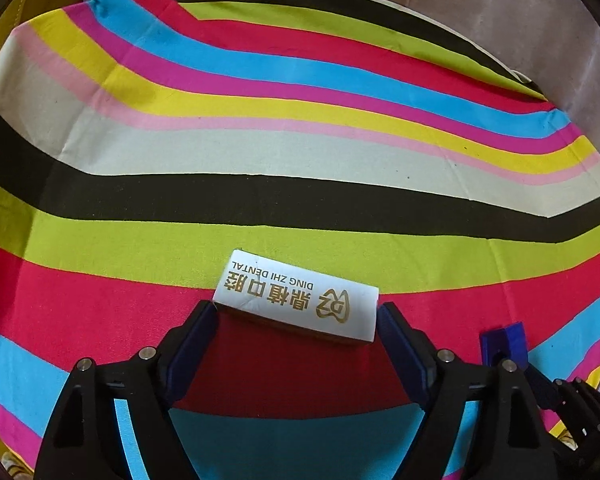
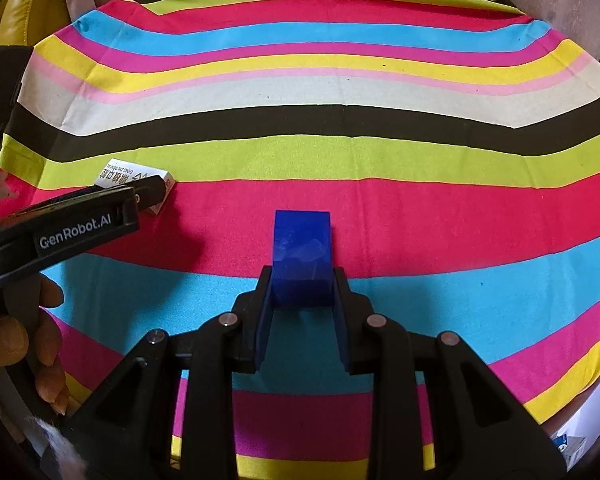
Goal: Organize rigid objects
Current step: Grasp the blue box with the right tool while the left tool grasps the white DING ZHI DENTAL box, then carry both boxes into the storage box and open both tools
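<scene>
White gold-lettered box (image 1: 296, 300), blue block (image 2: 302, 256).

My left wrist camera looks steeply down along its fingers, close above the striped cloth (image 1: 300, 152). My right wrist camera does the same from beside it. Both see the white box (image 1: 296, 296) and the blue block (image 2: 302, 256).

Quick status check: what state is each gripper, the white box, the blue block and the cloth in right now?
Left gripper: shut on the white box.
Right gripper: shut on the blue block.
White box: held, printed side up.
Blue block: held by its near end.
Striped cloth: spread out, slightly creased.
</scene>
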Motion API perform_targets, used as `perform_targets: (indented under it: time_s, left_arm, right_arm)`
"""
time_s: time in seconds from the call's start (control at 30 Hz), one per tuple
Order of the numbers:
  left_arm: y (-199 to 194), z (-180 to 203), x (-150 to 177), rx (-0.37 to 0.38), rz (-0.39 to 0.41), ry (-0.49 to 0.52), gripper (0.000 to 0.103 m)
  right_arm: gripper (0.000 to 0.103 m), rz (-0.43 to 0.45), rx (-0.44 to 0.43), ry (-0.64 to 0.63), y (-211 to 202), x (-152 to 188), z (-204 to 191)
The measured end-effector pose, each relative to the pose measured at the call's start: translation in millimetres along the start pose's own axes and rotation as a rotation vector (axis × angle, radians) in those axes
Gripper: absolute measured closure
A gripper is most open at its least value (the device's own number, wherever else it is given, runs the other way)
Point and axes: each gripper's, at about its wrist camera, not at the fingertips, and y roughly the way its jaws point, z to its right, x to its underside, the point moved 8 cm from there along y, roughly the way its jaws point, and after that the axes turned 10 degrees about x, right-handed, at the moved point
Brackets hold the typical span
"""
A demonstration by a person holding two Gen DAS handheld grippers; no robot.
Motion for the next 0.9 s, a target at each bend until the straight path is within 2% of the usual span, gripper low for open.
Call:
perform_targets:
  time_s: [0.3,0.4,0.77,0.9]
  left_arm:
    - [-16,-4,9,0.048,0.011,-0.018,0.021]
    - [-35,-3,17,0.053,0.04,-0.01,0.021]
    - [-71,8,46,0.075,0.064,-0.032,0.021]
    - [-85,7,61,0.085,0.071,-0.057,0.021]
  right_arm:
    - [0.072,0.008,0.01,-0.007,0,1,-1]
    - [0.072,0.009,0.009,-0.007,0,1,-2]
    - [0.072,-0.01,-0.028,0.009,-6,9,3]
    - [0.072,0.018,-0.028,-0.008,-21,13,0]
